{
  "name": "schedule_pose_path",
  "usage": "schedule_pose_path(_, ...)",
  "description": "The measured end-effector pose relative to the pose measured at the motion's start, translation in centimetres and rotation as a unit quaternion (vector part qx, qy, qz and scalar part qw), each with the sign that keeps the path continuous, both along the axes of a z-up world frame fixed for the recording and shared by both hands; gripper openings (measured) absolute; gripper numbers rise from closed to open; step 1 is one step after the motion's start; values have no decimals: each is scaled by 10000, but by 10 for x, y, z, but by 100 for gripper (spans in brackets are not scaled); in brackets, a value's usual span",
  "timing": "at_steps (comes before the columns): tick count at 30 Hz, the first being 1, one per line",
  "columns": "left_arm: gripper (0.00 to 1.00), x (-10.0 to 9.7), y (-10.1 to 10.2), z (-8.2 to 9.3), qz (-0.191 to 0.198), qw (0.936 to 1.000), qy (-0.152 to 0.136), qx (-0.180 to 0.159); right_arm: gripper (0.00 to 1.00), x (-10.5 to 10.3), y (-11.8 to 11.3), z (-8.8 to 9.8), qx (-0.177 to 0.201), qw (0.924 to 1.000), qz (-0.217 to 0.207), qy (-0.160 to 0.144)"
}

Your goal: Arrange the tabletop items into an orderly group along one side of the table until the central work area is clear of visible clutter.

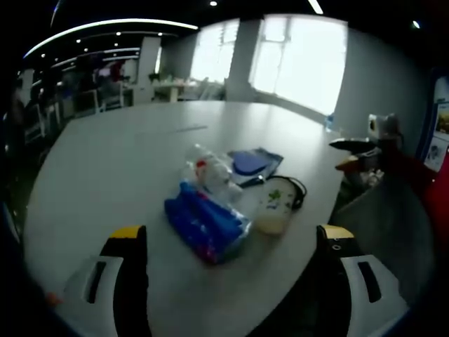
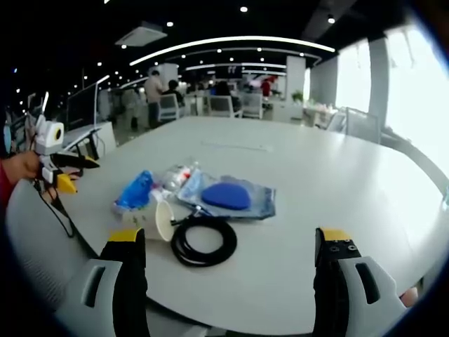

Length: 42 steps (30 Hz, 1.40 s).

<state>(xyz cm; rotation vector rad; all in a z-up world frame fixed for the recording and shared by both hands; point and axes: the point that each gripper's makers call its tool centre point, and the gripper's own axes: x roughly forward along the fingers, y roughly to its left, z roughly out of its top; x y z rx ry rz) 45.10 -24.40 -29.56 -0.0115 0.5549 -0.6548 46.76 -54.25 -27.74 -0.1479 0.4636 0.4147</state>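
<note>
Both grippers spread, empty: left gripper point(image 1: 231, 246), right gripper point(image 2: 231, 246). Approach step (nothing grasped); next, grab paper cup point(image 2: 160, 221) beside black cable point(image 2: 205, 242).

An open-plan office, probably: a big white surface point(image 2: 316, 182), chairs point(image 2: 222, 105) and people at twelve o'clock, ceiling light strips point(image 2: 231, 41), tall windows point(image 1: 298, 56).

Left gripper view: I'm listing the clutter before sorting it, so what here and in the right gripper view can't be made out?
- Clear packet, left gripper view: blur hides its contents.
- Black cable, left gripper view: mostly hidden behind the cup.
- Blue bag, right gripper view: partly behind the cup; print unreadable.
- Dark blue item in its pouch, right gripper view: too blurred to identify.
- Left gripper, right gripper view: jaws too small to judge.
</note>
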Motion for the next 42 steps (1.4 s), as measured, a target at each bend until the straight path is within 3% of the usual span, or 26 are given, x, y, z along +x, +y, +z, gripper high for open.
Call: schedule_pose_path(42,96,0,3,1,62,10000,-22,25,99,3,14,5,-57,9996,267,-2)
